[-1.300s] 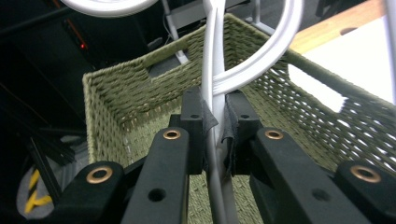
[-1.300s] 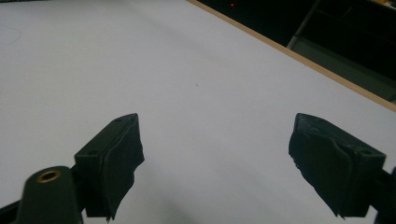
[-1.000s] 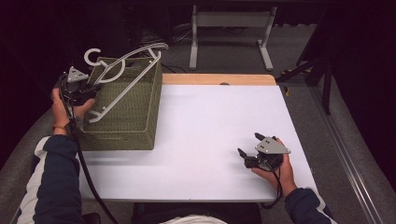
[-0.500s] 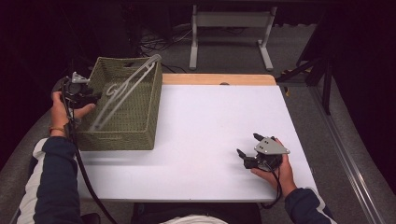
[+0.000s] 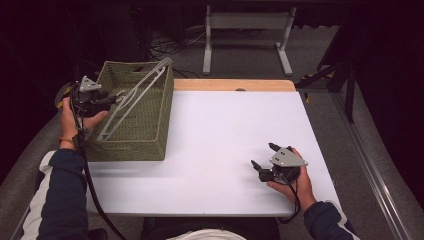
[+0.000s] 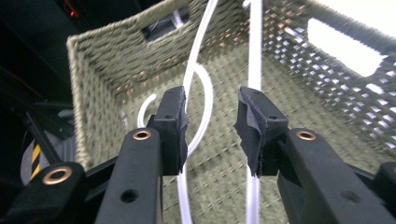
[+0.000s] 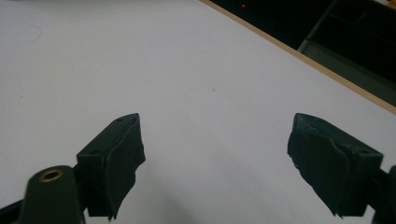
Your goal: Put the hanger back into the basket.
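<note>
High view: a white hanger leans inside the woven basket, left gripper at its near-left rim. Left gripper view: jaws parted, hanger rods beyond. Right gripper gapes empty, well right of the basket.

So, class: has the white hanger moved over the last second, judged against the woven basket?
Yes. The white hanger has dropped into the basket; its hook, earlier above the rim, now lies inside, and one end leans on the far corner.
</note>
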